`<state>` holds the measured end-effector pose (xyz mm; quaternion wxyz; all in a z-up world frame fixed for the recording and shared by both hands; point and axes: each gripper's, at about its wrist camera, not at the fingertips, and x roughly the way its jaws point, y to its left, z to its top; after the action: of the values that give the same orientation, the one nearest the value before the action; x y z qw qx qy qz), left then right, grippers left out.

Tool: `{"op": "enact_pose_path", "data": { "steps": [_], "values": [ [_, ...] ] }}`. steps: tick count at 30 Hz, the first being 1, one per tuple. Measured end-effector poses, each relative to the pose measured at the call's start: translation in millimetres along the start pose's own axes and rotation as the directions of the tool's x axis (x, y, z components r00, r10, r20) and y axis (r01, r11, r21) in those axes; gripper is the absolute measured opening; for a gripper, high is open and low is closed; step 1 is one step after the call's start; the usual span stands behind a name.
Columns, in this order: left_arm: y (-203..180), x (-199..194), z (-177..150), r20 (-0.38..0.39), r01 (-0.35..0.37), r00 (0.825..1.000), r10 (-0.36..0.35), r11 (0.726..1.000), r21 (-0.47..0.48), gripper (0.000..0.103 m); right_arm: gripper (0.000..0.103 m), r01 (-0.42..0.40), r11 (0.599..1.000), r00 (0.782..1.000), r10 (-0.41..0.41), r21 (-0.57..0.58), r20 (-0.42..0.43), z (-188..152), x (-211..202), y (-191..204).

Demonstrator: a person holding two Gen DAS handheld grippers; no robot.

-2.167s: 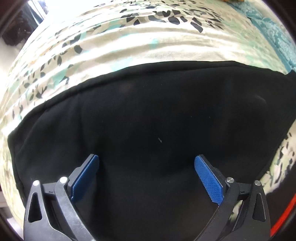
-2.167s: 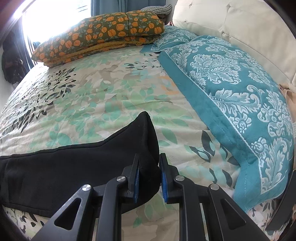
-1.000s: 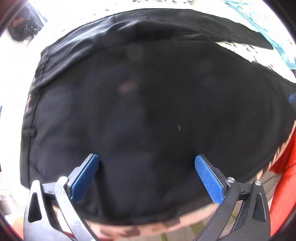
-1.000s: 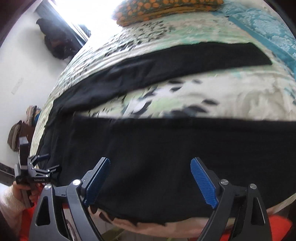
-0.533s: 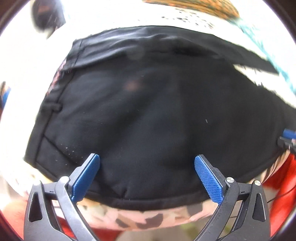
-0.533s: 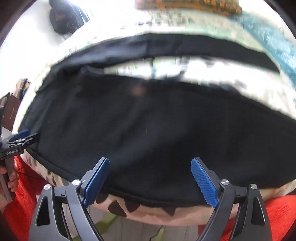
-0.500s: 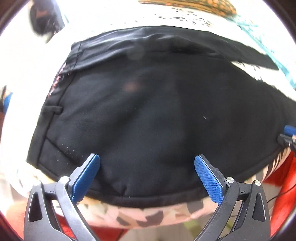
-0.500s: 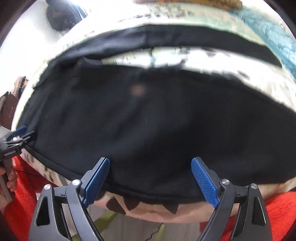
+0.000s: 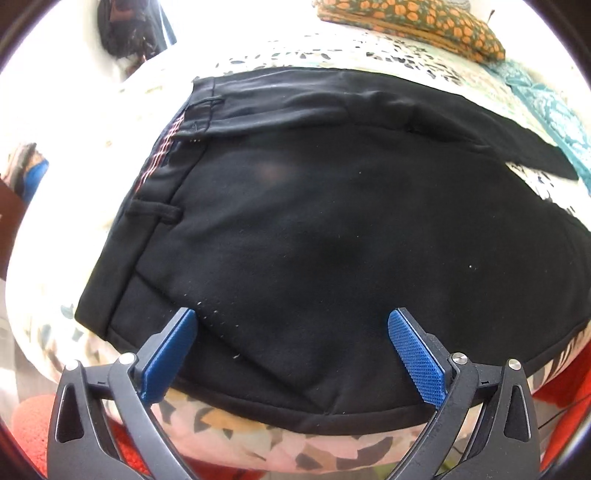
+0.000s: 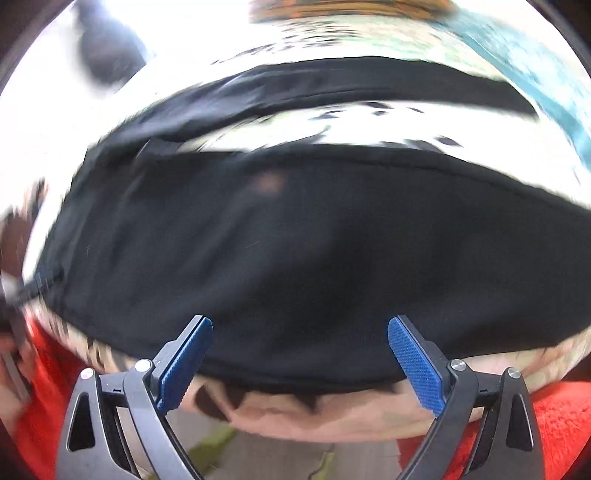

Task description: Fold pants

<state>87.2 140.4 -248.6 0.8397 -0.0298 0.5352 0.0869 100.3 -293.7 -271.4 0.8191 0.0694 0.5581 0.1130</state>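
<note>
On a bed with a leaf-patterned sheet [image 9: 332, 62], a pair of black pants [image 9: 332, 229] lies spread flat near the bed's near edge. In the left wrist view the waistband, with a belt loop and a strip of striped lining, is at the left; one leg runs along the near edge to the right, and the other leg stretches away toward the far right. The left gripper [image 9: 291, 350] hangs over the hip area with its blue pads wide apart, gripping nothing. The right gripper [image 10: 299, 354] hangs over the near leg further right; its jaws are opening, pads apart, with nothing pinched between them. This view is blurred. An orange-flowered pillow [image 9: 406, 22] lies at the far side, and a teal patterned cover [image 9: 554, 110] at the far right.
</note>
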Motion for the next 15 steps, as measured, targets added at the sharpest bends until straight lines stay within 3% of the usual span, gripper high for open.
{"op": "enact_pose_path", "data": {
  "steps": [3, 6, 8, 9, 15],
  "values": [
    [10.4, 1.7, 0.8, -0.015, 0.022, 1.0, -0.023, 0.998, -0.051, 0.102, 0.096, -0.03, 0.971, 0.997, 0.013, 0.236, 0.071, 9.1, -14.5, -69.8],
    [13.8, -5.3, 5.5, 0.003, 0.033, 0.999, -0.033, 0.995, -0.096, 0.102, 0.096, 0.0, 0.885, 0.986, -0.076, 0.465, 0.145, -0.1, -36.4, -142.7],
    [10.7, -9.3, 9.9, 0.042, 0.074, 0.997, -0.07, 0.991, -0.107, 0.102, 0.096, -0.039, 0.813, 0.976, -0.094, 0.58, 0.198, -13.3, -50.9, -169.3],
    [7.3, -13.1, 12.0, 0.058, 0.086, 0.995, -0.081, 0.991, -0.101, 0.102, 0.096, -0.066, 0.804, 0.972, -0.083, 0.59, 0.222, -17.1, -55.1, -172.0],
    [-22.6, -2.3, 42.9, 0.059, 0.104, 0.993, -0.102, 0.994, -0.039, 0.102, 0.096, -0.011, 0.917, 0.974, -0.081, 0.399, 0.212, -0.3, -55.4, -131.1]
  ]
}}
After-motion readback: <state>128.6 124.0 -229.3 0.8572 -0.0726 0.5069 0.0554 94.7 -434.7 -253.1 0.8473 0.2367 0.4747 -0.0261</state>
